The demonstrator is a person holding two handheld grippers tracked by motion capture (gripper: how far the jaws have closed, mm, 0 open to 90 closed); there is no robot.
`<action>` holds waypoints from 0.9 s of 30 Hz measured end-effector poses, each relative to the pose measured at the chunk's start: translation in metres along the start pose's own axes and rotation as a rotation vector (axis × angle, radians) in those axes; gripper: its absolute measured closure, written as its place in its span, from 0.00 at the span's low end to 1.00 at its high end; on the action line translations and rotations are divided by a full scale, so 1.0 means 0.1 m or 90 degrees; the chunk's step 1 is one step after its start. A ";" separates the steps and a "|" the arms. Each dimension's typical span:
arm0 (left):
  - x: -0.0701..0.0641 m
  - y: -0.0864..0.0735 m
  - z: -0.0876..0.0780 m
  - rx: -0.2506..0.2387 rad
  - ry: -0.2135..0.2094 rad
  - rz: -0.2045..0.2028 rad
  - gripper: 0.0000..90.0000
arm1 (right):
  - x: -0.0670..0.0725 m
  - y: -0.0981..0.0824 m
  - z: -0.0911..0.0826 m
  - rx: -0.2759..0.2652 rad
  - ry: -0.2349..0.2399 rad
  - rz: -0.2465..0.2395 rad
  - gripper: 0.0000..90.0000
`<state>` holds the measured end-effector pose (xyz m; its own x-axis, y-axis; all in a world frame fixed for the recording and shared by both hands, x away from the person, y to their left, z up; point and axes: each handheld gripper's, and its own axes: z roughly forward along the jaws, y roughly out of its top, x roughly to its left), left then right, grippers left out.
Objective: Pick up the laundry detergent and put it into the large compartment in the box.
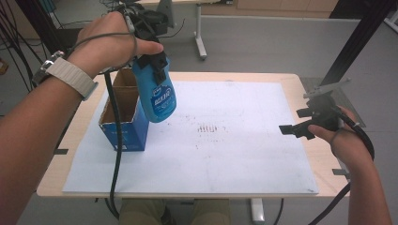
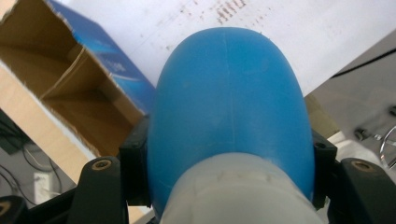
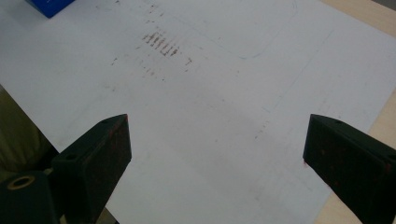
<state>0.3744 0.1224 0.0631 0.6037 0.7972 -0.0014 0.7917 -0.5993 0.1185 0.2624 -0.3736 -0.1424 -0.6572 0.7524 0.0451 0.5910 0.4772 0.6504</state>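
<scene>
My left gripper (image 1: pixel 152 63) is shut on a blue plastic bottle (image 1: pixel 158 99) with a printed label, held near its upper end. The bottle hangs in the air, slightly tilted, just right of an open blue cardboard box (image 1: pixel 123 119). In the left gripper view the bottle's blue body (image 2: pixel 231 102) runs away from the jaws, with a pale whitish part nearest the camera. The box's brown inside (image 2: pixel 70 88) lies to its left. My right gripper (image 1: pixel 293 129) stands open near the table's right edge, and in its own view (image 3: pixel 217 144) there is nothing between its jaws.
A white sheet (image 1: pixel 225 154) with brown smudges (image 1: pixel 206 128) covers most of the wooden table (image 1: pixel 324 154). Another table's leg (image 1: pixel 200 42) stands behind, a black frame post (image 1: pixel 356 42) rises at the right, and cables lie at the far left.
</scene>
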 end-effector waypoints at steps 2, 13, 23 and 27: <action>0.04 -0.02 -0.02 0.000 0.003 -0.022 0.42 | -0.01 0.01 0.00 0.000 0.001 -0.001 0.08; 0.21 -0.12 -0.16 0.002 0.018 -0.084 0.42 | -0.03 0.12 0.03 -0.003 0.010 -0.020 0.09; 0.35 -0.13 -0.22 0.007 0.025 -0.155 0.42 | -0.12 0.13 0.09 0.000 0.018 -0.022 0.09; 0.46 -0.17 -0.25 0.005 0.018 -0.192 0.42 | -0.18 0.13 0.12 0.002 0.023 -0.021 0.09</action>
<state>0.3870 0.1711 0.0855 0.3381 0.9411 -0.0076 0.9358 -0.3353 0.1093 0.2873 -0.3751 -0.1438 -0.6928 0.7194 0.0500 0.5695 0.5033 0.6498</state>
